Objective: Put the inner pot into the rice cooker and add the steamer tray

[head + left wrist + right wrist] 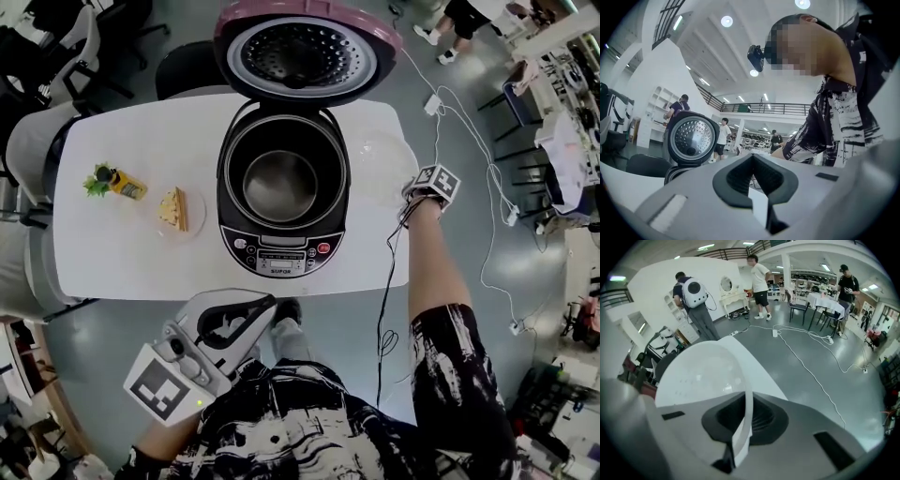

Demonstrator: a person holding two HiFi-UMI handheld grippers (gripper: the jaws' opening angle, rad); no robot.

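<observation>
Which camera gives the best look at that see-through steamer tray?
The right gripper view: the steamer tray fills it, its rim clamped in the right gripper. The head view shows it only as a faint shape against the white table; the left gripper view misses it.

The rice cooker has a black body and a silver control panel with one red button. Its dusty-pink lid has a silver, hole-dotted inner plate, and a dull silver inner pot sits inside. On the white table, a small yellow object with green leaves and a tan food wedge lie toward the left edge. The steamer tray at the right edge is frosted and see-through. The light-grey left gripper and right gripper carry black-and-white square markers.
</observation>
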